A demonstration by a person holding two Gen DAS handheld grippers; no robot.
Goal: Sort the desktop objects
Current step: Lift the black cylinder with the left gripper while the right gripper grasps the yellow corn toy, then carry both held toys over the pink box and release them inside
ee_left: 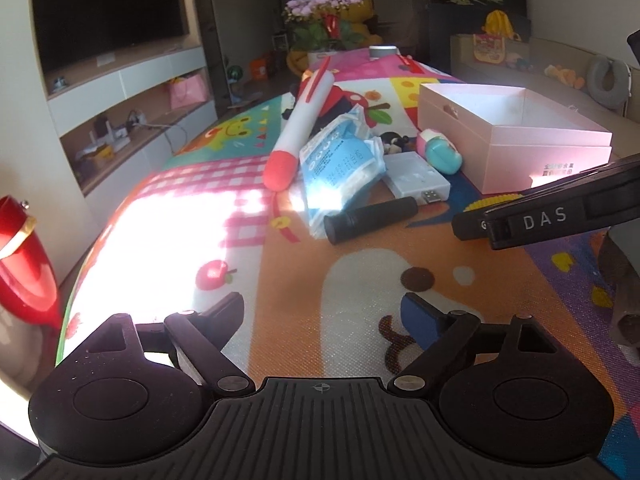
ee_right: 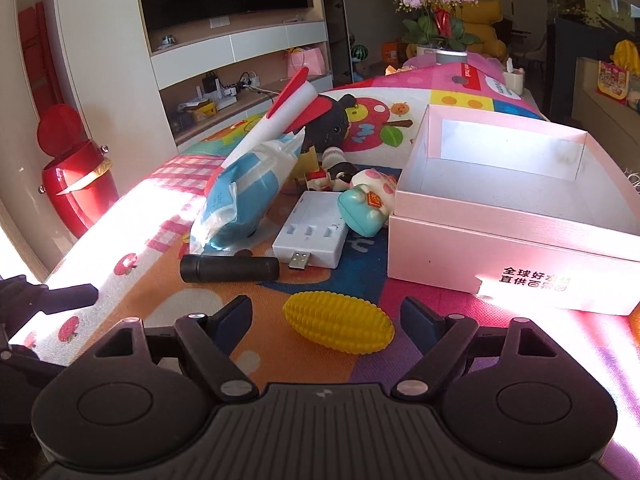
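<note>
Nearest to us, the right gripper (ee_right: 326, 318) had its fingers spread apart with the yellow toy corn (ee_right: 338, 328) lying on the mat (ee_right: 140, 248) between them, not yet pinched; we judged it was lined up that way for the first pick. Our left gripper (ee_left: 322, 314) was also released and empty, hovering over bare mat, likely waiting its turn. Just beyond lay the black tube (ee_right: 229, 269), then the white charger (ee_right: 310, 238) with its plug toward us, beside the blue packet (ee_right: 244, 196). Against the pink box (ee_right: 516, 236), which stood open and empty, presumably to receive the items, leaned a teal and pink figurine (ee_right: 366, 204). Farthest back were the red-and-white pen (ee_right: 280, 120) and a dark plush toy (ee_right: 330, 120).
</note>
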